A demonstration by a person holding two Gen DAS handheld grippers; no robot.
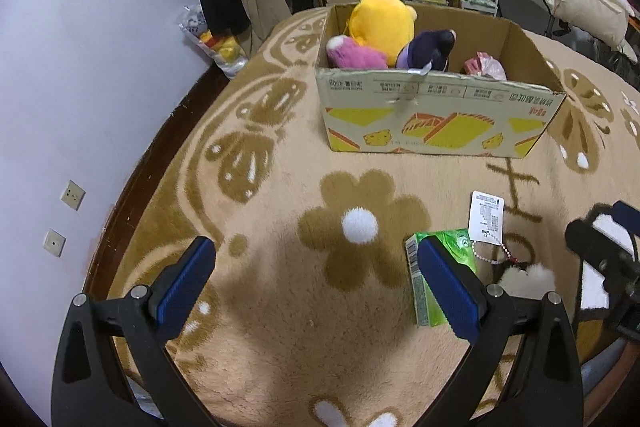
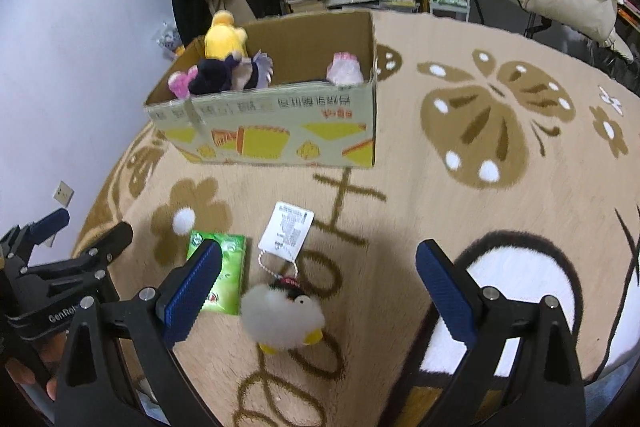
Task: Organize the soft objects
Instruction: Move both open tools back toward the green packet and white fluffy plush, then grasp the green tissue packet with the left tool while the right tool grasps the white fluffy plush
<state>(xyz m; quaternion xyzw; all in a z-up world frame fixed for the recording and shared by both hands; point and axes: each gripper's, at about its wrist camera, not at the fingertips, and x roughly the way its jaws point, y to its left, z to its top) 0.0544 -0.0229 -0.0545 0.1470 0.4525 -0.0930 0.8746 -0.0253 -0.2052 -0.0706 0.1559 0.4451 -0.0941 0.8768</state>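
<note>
- Just ahead of the right gripper, jaws spread wide and empty, sits the fluffy white plush beside a green tissue pack.
- Left gripper: wide open, empty too.
- Best play: straddle the plush body, avoid the paper tag, then carry it to the cardboard box beyond.

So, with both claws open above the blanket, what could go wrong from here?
1. The white plush keychain carries a paper tag on a bead chain; the right claw might pinch only the tag, so the toy dangles.
2. The green tissue pack lies close beside it and could get caught too.
3. The cardboard box is crowded on its left side.
</note>
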